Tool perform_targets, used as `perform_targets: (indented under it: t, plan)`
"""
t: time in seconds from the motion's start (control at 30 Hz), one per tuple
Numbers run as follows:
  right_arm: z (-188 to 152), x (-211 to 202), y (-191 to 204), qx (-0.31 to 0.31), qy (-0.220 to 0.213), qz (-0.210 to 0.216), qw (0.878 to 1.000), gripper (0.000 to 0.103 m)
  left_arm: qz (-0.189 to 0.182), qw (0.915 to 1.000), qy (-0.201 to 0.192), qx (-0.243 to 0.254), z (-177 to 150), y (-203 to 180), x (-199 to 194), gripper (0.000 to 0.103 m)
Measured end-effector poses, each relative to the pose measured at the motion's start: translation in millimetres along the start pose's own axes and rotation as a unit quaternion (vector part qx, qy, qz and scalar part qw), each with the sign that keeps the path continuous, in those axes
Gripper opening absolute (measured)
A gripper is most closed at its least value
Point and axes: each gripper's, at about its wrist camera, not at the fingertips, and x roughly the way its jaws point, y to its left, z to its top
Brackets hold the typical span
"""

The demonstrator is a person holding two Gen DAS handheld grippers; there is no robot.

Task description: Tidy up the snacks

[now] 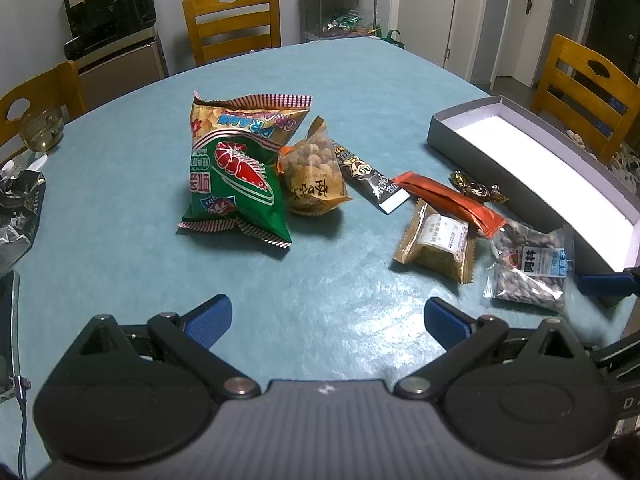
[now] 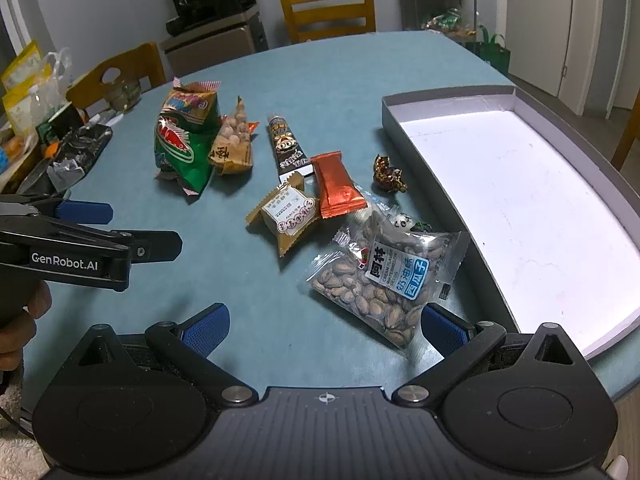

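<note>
Stock as I see it from my two wrist cameras, all on the blue table (image 1: 120, 184):

Left gripper (image 1: 327, 316) — jaws spread wide, nothing between them, hovering over bare tabletop near the front edge. I can see it from the side in the right view, with a hand (image 2: 24, 320) on its grip.

Right gripper (image 2: 325, 326) — jaws spread, holding nothing. Its right finger pad (image 2: 442, 328) sits just beside the near corner of the seed packet (image 2: 384, 280); whether it touches I cannot tell.

Snacks, left to right:
- Prawn cracker bag (image 1: 236, 168), green and red, the largest item, slumped upright.
- Bag of round brown balls (image 1: 314, 172), leaning against the cracker bag.
- Long dark tube-shaped packet (image 1: 366, 174) with a cartoon face, lying flat.
- Orange foil packet (image 1: 448, 202), lying flat, one end near the tube packet.
- Tan square packet (image 1: 438, 246) with a white label, just in front of the orange one.
- Two gold-and-brown wrapped sweets (image 1: 478, 189), between the orange packet and the box.
- Clear seed packet — nearest the right gripper, with a small panda-print sweet (image 2: 402, 221) just behind it.

Shallow grey box (image 2: 424, 98) with white inside, at the table's right side — no snacks in it.

Wooden chairs (image 1: 234, 20) stand around the table.
</note>
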Motion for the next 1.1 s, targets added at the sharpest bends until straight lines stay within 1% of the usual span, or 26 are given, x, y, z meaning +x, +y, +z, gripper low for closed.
perform_targets:
  t: [0.4, 1.1]
  plan:
    - [-2.0, -0.1, -0.6, 0.0, 0.002, 0.0, 1.0, 0.103, -0.001, 1.0, 0.002, 0.001, -6.4, -3.0, -0.3, 0.103]
    - [-4.2, -1.2, -0.2, -0.001, 0.0, -0.002, 1.0, 0.103, -0.001, 1.0, 0.003, 0.0, -7.5, -3.3, 0.0, 0.103]
